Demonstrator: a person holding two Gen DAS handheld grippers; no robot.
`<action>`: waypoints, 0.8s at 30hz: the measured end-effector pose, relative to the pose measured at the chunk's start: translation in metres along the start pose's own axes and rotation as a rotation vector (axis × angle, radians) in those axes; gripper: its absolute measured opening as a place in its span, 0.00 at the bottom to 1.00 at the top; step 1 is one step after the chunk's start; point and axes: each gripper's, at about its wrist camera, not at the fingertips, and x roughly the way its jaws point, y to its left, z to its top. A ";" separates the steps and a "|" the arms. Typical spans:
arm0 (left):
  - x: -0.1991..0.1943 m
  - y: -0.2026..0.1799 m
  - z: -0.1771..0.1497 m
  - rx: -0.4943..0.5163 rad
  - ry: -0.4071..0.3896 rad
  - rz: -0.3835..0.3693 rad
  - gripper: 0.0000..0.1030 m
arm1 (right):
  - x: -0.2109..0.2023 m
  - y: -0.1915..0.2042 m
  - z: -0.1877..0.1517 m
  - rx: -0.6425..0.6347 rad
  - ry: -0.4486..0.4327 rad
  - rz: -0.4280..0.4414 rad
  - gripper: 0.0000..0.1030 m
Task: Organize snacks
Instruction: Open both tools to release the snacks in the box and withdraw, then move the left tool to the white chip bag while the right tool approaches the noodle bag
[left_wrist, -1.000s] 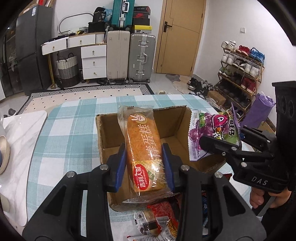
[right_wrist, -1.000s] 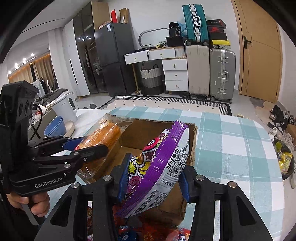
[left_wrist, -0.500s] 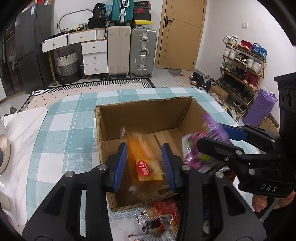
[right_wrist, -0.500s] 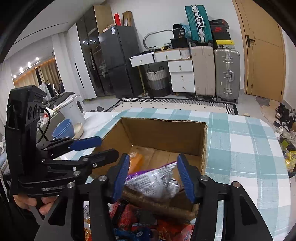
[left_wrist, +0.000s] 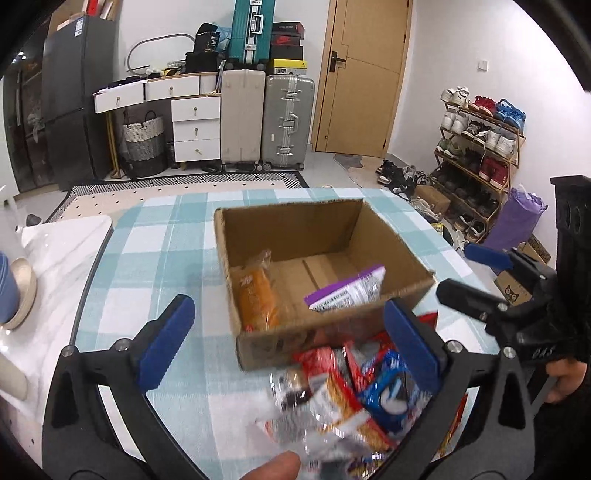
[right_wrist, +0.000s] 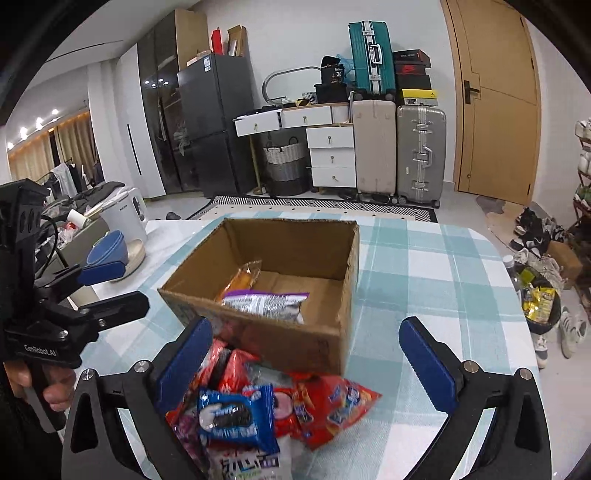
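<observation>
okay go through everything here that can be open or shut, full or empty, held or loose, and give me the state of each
cardboard box: open-topped, partly filled
orange cake pack: loose inside box
purple snack bag: loose inside box
snack pile: loose on table, outside box
left hand-held gripper: open, empty
right hand-held gripper: open, empty
door: shut

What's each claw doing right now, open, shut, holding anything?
Left claw: open, empty, above the pile of loose snack packets.
Right claw: open, empty, in front of the brown cardboard box.
</observation>
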 end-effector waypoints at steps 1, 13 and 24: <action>-0.005 0.001 -0.005 -0.002 -0.001 0.001 0.99 | -0.003 0.000 -0.004 0.000 -0.001 0.000 1.00; -0.042 0.013 -0.063 -0.025 0.026 0.019 0.99 | -0.026 0.016 -0.044 -0.023 0.035 -0.004 0.99; -0.044 0.018 -0.081 -0.038 0.069 0.009 0.99 | -0.017 0.027 -0.071 -0.068 0.136 0.011 1.00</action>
